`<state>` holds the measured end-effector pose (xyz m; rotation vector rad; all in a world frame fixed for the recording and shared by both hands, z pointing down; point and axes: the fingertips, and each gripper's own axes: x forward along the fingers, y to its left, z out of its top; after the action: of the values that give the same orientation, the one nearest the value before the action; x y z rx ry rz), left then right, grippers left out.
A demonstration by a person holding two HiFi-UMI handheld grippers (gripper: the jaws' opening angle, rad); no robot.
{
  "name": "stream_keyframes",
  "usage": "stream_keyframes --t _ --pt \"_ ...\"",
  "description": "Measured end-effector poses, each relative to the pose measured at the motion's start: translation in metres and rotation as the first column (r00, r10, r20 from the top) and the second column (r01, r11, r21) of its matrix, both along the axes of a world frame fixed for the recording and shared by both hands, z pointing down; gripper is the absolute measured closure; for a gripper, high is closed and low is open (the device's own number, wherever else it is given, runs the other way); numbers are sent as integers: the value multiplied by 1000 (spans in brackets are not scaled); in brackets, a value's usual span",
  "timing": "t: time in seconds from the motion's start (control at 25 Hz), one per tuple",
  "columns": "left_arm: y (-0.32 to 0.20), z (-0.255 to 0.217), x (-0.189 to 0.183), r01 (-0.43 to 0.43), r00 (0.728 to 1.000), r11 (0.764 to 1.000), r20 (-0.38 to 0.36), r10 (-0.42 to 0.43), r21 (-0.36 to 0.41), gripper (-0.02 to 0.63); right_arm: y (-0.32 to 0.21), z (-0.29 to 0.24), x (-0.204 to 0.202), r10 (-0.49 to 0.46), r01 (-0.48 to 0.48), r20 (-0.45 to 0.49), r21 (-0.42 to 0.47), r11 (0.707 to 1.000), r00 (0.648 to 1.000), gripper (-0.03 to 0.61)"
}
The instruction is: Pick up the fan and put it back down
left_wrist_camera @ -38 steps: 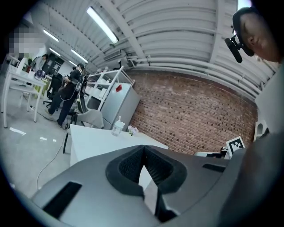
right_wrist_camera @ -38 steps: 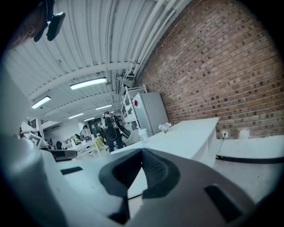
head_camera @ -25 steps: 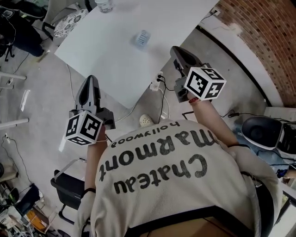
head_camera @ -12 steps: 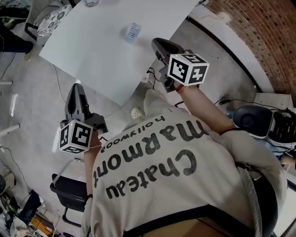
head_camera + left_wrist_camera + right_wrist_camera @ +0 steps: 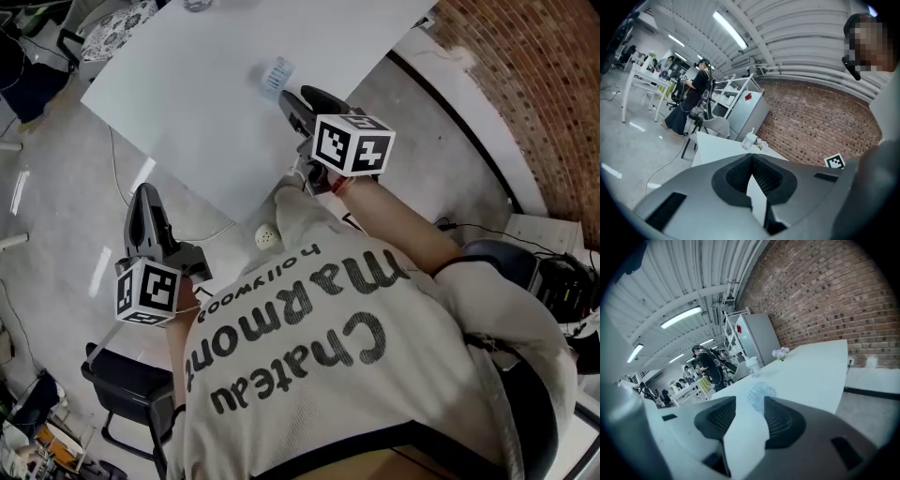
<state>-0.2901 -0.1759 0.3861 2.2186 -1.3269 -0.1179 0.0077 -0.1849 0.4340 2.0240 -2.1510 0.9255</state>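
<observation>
Well, the little fan [image 5: 275, 73] sits on the white table [image 5: 178, 103], just ahead of the right gripper [image 5: 291, 103], whose jaws have just been opening, partway apart and empty. The left gripper [image 5: 142, 195] is pinched closed. The fan looks light and thin, I think; grab its rim softly.

Your right tongs [image 5: 292, 99] have swung in over the table [image 5: 178, 103]. A second ago they hung beside its corner, above the floor [image 5: 56, 216]; now they sit above the tabletop, close to its near edge. The fan [image 5: 277, 73] was well apart from their tips then and is just beyond them now. The jaws, pressed together a second ago, have just been opening; the fan shows past the gap, not between the pads. Your left tongs [image 5: 141, 195] have drawn back and sunk a little. Their tip reached the table's edge before and now hangs over the floor, apart from it.
</observation>
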Motion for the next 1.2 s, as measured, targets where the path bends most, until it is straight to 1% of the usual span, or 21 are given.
stream_keyframes --t 0.16,0.24,0.32,0.4,0.56,0.68,0.76,0.84,0.92,0.96,1.0,1.04,1.12,1.2 --pt "-1 -4 -7 44 999 999 10 -44 -6 612 -19 8 -2 12 -11 39 -37 999 999 308" --pt "-3 -5 -9 58 998 998 16 -58 -7 612 -27 10 5 58 -56 55 -48 997 997 268" --pt "-4 -6 -12 77 997 997 19 -76 -11 612 -36 10 10 103 -100 65 -50 994 993 209" --pt "-5 -6 -16 97 995 995 19 -97 -14 612 -46 13 10 139 -134 77 -61 989 987 169" --pt "-10 -5 -21 116 993 993 29 -115 -19 612 -61 27 6 225 -209 128 -130 969 966 127" --pt "-14 -5 -20 111 993 994 31 -111 -21 612 -68 40 2 282 -253 155 -180 950 947 126" --pt "-16 -7 -21 106 994 994 36 -105 -18 612 -71 42 1 295 -268 142 -181 946 945 127" --pt "-17 -7 -23 106 994 994 42 -105 -21 612 -73 44 2 309 -283 131 -183 941 942 144" --pt "-18 -5 -27 108 994 994 38 -107 -20 612 -73 47 7 330 -305 118 -191 933 936 188" --pt "-18 -4 -29 109 993 994 35 -108 -20 612 -73 49 9 341 -316 111 -195 929 934 231" --pt "-18 -3 -31 110 993 994 33 -109 -21 612 -72 50 11 350 -325 107 -198 925 931 258" --pt "-18 -3 -31 109 994 994 31 -109 -20 612 -71 50 14 356 -331 107 -196 923 929 261" --pt "-18 -7 -28 101 994 995 30 -101 -16 612 -69 46 17 349 -326 112 -185 927 930 279" --pt "-17 -11 -22 88 996 996 28 -88 -14 612 -66 43 18 304 -283 111 -172 943 946 298"
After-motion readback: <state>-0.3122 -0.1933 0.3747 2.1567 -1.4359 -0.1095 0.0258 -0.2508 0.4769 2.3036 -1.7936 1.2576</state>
